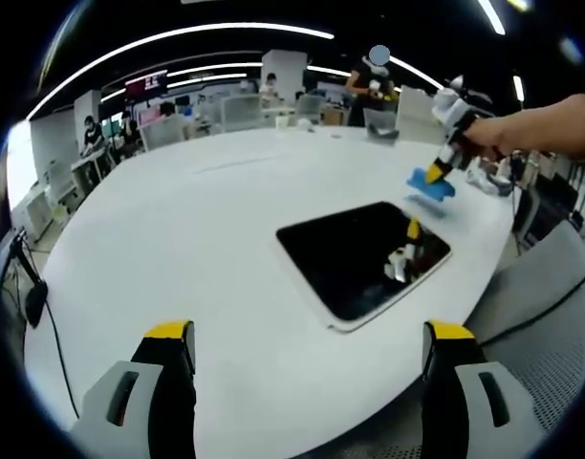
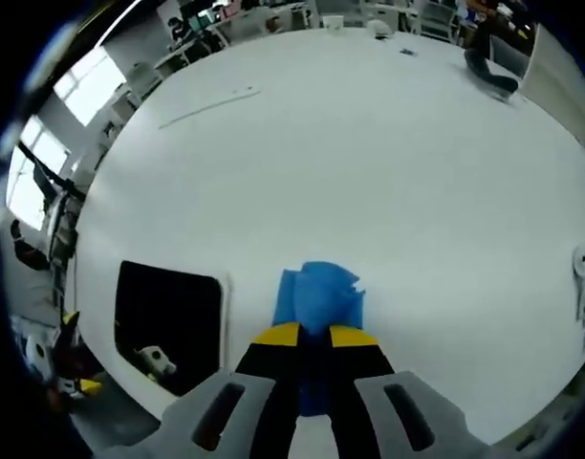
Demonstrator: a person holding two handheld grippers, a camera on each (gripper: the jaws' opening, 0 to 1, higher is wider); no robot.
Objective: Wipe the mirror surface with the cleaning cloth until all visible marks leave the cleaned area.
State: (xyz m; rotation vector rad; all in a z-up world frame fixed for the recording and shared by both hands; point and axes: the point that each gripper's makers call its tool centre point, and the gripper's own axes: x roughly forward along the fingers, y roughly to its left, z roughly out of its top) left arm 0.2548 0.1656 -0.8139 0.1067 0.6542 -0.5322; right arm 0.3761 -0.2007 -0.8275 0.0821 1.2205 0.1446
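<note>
Right gripper view: right gripper is pinching the blue cloth, hanging just beside the mirror on the table. Left gripper is waiting wide open, empty. Risk: thin grip, cloth slipping free while wiping.

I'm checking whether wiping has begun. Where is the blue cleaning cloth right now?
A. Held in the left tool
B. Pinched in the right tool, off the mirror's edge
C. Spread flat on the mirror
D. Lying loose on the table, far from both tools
B. In the right gripper view the right tool is shut on the blue cleaning cloth, beside the mirror; the left gripper view shows the cloth held past the mirror's far edge.
</note>
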